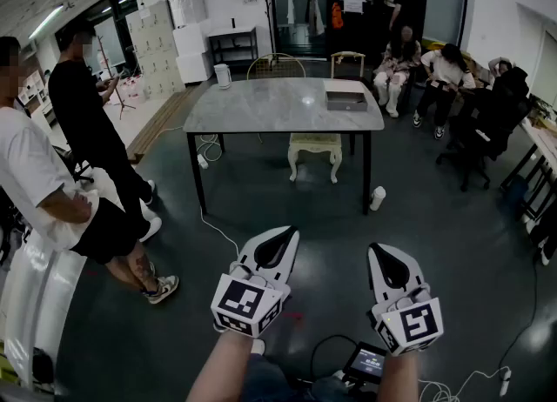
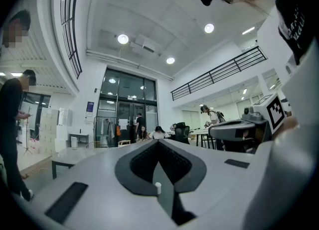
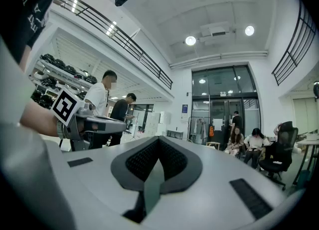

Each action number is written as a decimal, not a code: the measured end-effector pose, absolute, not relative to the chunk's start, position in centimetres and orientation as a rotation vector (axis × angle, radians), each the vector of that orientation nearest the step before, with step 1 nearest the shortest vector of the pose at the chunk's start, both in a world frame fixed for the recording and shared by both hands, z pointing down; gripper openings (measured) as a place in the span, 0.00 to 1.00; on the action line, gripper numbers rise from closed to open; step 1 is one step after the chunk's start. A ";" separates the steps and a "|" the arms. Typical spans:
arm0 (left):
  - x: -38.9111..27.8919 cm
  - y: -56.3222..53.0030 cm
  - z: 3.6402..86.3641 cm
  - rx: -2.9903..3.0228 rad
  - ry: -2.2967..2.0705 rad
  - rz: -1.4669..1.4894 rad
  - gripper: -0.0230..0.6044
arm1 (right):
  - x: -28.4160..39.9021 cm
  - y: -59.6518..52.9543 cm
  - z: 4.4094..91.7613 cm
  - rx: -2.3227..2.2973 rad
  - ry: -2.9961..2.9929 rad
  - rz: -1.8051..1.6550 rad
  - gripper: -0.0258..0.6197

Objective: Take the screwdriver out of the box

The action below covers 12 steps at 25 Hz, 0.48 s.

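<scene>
Both my tongs sit low in the head view, far short of the work. The white-and-black left gripper (image 1: 284, 235) is clenched on nothing, its dark pads meeting in its own view (image 2: 158, 143). The matching right gripper (image 1: 381, 251) is likewise pressed closed and empty (image 3: 159, 140). The shallow grey rectangular box (image 1: 346, 98) rests near the right end of the grey marble-topped table (image 1: 261, 109) with black legs, in the upper centre of the head view and well apart from both tongs. I can't see the screwdriver from here; I take it to lie inside that box, below its rim. I expect it to be stiff and fairly light, with a smooth shaft that would slip. So I'd pinch across the thicker handle, near its middle, and lift it level.
</scene>
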State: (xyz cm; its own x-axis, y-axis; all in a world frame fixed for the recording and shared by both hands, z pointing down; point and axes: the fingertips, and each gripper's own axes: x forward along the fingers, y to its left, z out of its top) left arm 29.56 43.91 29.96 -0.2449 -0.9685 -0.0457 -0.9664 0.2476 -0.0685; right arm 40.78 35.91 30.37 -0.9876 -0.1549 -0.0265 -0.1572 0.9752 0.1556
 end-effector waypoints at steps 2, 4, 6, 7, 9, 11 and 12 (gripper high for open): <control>26.8 45.5 30.4 -1.903 2.409 -0.035 0.06 | 38.2 37.6 30.6 -0.279 3.111 0.247 0.08; 23.8 46.8 30.8 -1.927 2.402 -0.023 0.06 | 35.6 39.4 30.8 -0.308 3.112 0.246 0.08; 20.9 47.8 30.9 -1.960 2.382 -0.001 0.06 | 33.1 40.9 30.8 -0.346 3.114 0.261 0.08; 19.6 48.0 30.9 -1.981 2.366 0.007 0.06 | 32.0 41.5 30.8 -0.371 3.117 0.274 0.08; 17.4 48.5 30.9 -2.024 2.329 0.013 0.06 | 29.9 42.8 30.8 -0.418 3.121 0.302 0.08; 15.6 48.9 30.8 -2.059 2.298 0.014 0.06 | 28.1 43.9 30.5 -0.460 3.109 0.322 0.08; 14.8 49.1 30.8 -2.072 2.287 0.016 0.06 | 27.4 44.4 30.2 -0.478 3.094 0.316 0.08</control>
